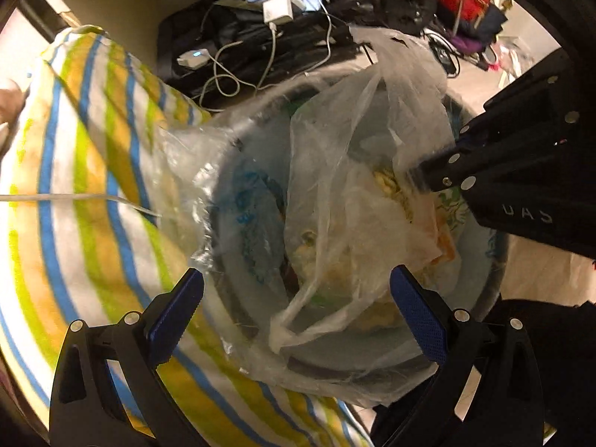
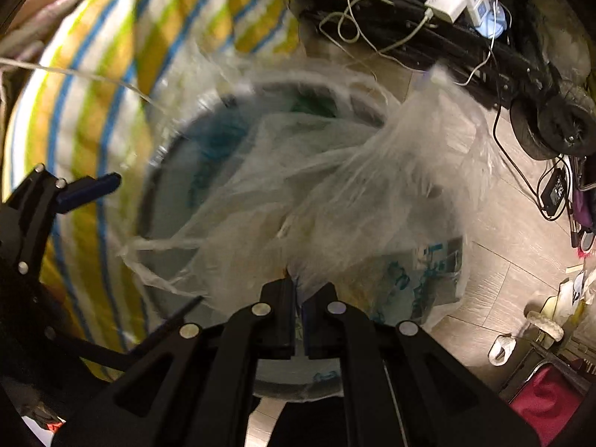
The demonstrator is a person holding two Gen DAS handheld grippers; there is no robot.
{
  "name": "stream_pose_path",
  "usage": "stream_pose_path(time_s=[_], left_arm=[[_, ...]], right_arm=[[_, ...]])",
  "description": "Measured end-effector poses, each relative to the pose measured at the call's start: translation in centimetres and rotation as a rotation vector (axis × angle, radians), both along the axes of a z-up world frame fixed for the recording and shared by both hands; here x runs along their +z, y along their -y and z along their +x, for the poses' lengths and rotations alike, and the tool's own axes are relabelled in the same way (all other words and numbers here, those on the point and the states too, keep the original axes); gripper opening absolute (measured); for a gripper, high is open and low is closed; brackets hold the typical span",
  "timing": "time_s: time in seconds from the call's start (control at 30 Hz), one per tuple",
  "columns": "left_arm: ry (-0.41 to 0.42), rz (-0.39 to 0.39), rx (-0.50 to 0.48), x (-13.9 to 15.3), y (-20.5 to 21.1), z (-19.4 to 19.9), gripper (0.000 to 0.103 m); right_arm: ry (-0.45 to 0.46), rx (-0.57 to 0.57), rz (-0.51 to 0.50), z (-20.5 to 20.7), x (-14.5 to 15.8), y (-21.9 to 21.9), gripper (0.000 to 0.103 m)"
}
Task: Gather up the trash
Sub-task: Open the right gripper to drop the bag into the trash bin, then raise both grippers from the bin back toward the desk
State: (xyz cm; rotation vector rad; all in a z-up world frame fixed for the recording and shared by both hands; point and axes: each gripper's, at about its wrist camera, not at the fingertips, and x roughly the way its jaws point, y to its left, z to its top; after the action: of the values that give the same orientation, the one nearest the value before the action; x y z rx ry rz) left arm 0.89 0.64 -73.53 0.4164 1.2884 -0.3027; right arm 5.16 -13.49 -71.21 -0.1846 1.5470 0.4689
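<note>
Jaws: left gripper (image 1: 297, 300) wide apart, holding nothing, above the bin; right gripper (image 2: 297, 292) clamped on clear trash bag (image 2: 335, 193). Striped blanket (image 1: 74, 186) beside lined bin (image 1: 238, 171); bag hangs over the bin mouth, food scraps inside.

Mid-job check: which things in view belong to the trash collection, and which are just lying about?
Job:
- lined trash bin
- clear plastic bag of trash, pinched by the shut right tongs
- left tongs, open above the bin

Lying about:
- striped blanket
- white chargers and cables
- scooter wheel
</note>
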Motion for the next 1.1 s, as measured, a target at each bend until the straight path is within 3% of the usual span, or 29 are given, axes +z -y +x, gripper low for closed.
stream_pose_path(time_s=[0.23,0.3,0.33,0.37,0.6,0.67,0.93,1.1], left_arm=[[-0.026,-0.018,-0.006,-0.3,1.1,-0.3,0.097],[-0.029,-0.027,-0.001,0.4,1.5,-0.5,0.097],[-0.029,-0.030,0.001,0.6,1.7,-0.8,0.097],[-0.031,-0.032,0.003,1.1,1.8,-1.0,0.097],[-0.057,-0.066,0.069,6.0,1.6,-1.9,0.097],[-0.054,-0.078,0.088,8.1,1.5,-1.8,0.097],[0.029,-0.114,0.164,18.2,1.1,-0.2,0.097],[0.113,-0.130,0.154,25.7,1.1,0.9,0.097]], right_arm=[[0.010,0.027,-0.030,-0.6,-1.2,0.5,0.005],[0.006,0.011,-0.032,-0.7,-0.3,1.1,0.021],[0.002,0.002,-0.027,-0.7,0.1,1.3,0.050],[-0.006,-0.011,-0.013,-0.8,0.7,1.7,0.067],[0.008,-0.049,-0.021,-1.6,6.8,4.2,0.069],[0.033,-0.064,-0.025,-1.8,8.6,4.6,0.092],[0.181,-0.162,-0.033,-1.9,19.1,5.2,0.093],[0.271,-0.235,0.008,-1.5,25.8,5.5,0.093]])
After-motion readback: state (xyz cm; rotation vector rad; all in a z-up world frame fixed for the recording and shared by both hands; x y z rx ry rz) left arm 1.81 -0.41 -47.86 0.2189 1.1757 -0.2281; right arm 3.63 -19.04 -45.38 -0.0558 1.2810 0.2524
